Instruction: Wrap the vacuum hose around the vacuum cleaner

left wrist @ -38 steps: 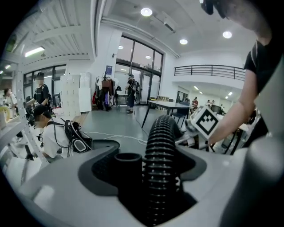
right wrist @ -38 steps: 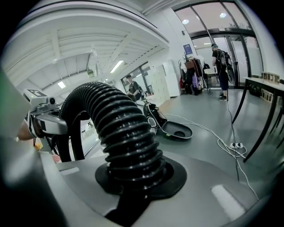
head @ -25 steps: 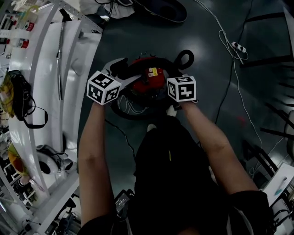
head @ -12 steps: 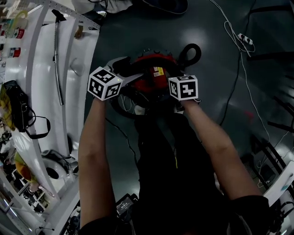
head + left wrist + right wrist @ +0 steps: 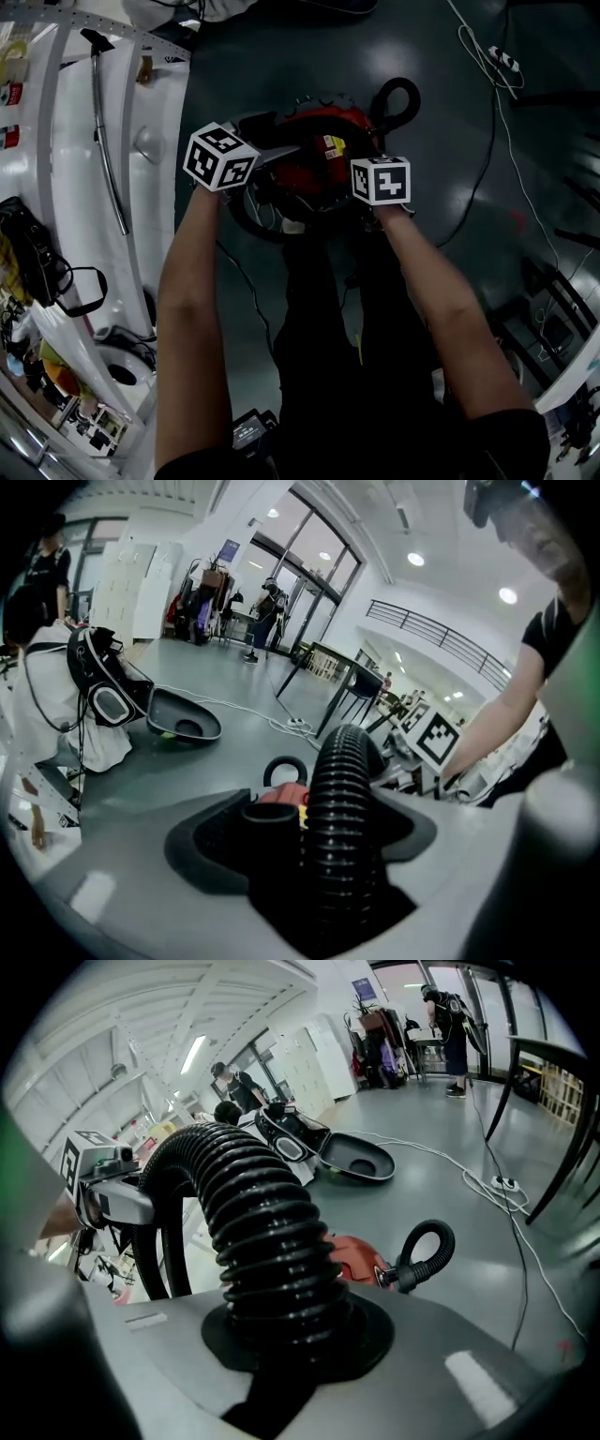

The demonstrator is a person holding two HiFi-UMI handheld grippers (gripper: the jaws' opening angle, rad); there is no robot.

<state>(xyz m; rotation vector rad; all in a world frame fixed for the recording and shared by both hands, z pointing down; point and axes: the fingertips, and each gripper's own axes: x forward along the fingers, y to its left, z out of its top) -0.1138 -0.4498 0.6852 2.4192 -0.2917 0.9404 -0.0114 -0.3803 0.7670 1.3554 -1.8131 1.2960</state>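
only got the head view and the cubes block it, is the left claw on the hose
Observer: Yes. The left gripper view shows the left claw closed on the ribbed hose.
Operator: and the right one
Observer: The right claw is clamped on the hose too, and the hose arches up out of it.
Operator: anything else in the left claw
Observer: A smooth black tube sits beside the hose, between the same jaws.
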